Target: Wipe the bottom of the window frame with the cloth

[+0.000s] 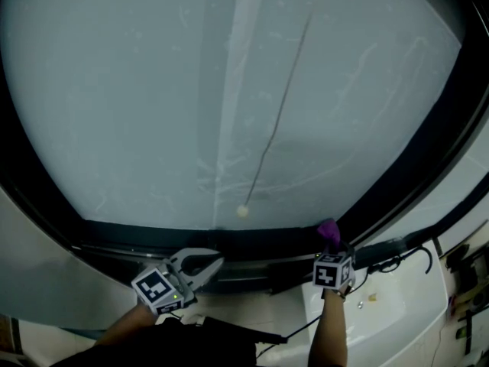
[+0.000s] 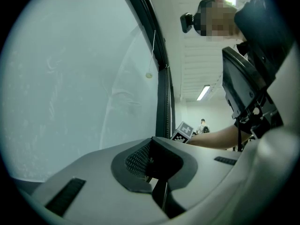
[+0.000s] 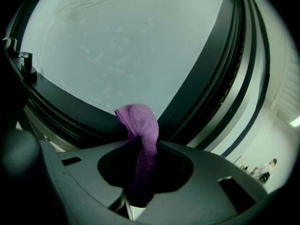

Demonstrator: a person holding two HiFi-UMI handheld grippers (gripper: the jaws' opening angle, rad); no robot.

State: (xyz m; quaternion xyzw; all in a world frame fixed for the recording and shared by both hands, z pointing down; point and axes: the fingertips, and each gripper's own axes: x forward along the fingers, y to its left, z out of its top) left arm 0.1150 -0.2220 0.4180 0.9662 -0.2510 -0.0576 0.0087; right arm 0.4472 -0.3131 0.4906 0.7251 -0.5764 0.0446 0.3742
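right gripper (image 1: 331, 248): fingers clamping the purple cloth (image 1: 328, 231) at 5 o'clock, apparently touching the bottom window frame (image 1: 229, 240) | left gripper (image 1: 205, 264): fingers sitting closed, empty, at 7 o'clock | risk: short tuft slipping out, bare fingers scraping the frame

The cloth (image 3: 140, 135) is purple, a soft, fuzzy weave, matt and bunched into folds. The pane (image 1: 153, 90) looks frosted and dull, pale grey-green, with faint scratches and smears. Along its near edge the frame (image 1: 252, 245) is dark and smooth with a slight sheen, ribbed along its tracks. The left gripper (image 1: 205, 266) has a pale grey, matt plastic shell, and its inner pad (image 2: 136, 159) is dark with a fine mesh texture. The right gripper (image 1: 330, 249) has the same plastic shell. At near right the ledge (image 1: 390, 316) is white and smooth.
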